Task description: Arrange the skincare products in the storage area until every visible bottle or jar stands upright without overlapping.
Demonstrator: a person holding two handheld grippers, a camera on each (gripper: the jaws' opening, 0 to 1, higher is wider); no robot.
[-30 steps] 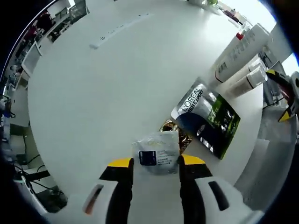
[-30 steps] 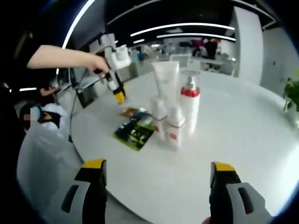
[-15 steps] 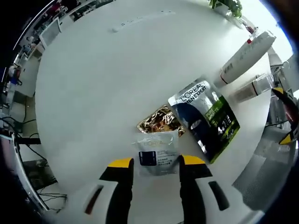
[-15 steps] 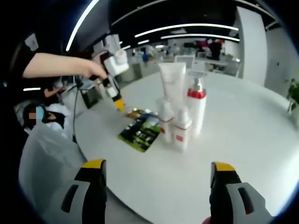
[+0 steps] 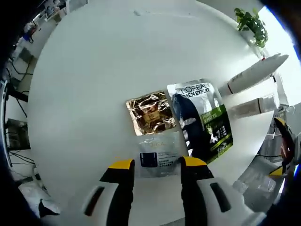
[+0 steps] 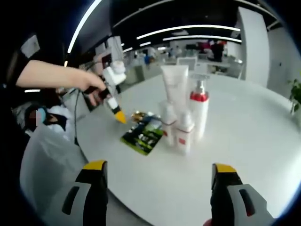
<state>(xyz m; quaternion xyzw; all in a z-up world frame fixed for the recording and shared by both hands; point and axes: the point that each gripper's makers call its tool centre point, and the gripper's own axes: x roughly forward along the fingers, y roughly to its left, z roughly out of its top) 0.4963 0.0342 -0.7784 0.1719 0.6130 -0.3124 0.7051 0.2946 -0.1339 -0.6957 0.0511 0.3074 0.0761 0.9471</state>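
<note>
- White worktop point(image 5: 84, 84): left tongs point(image 5: 157, 165) pinch a clear sachet point(image 5: 157, 151), hovering beside the gold sachet point(image 5: 150, 113) and dark pouch point(image 5: 201, 120).
- Right tongs point(image 6: 160, 172) gape wide, holding nothing.
- Tube point(image 6: 174, 84), pump bottle point(image 6: 199, 113) and two small bottles point(image 6: 184, 134) stand upright, clustered close together beside the pouch.

Crinkled glossy gold foil sachet point(image 5: 150, 114) lies on smooth matt white table point(image 5: 89, 80).
</note>
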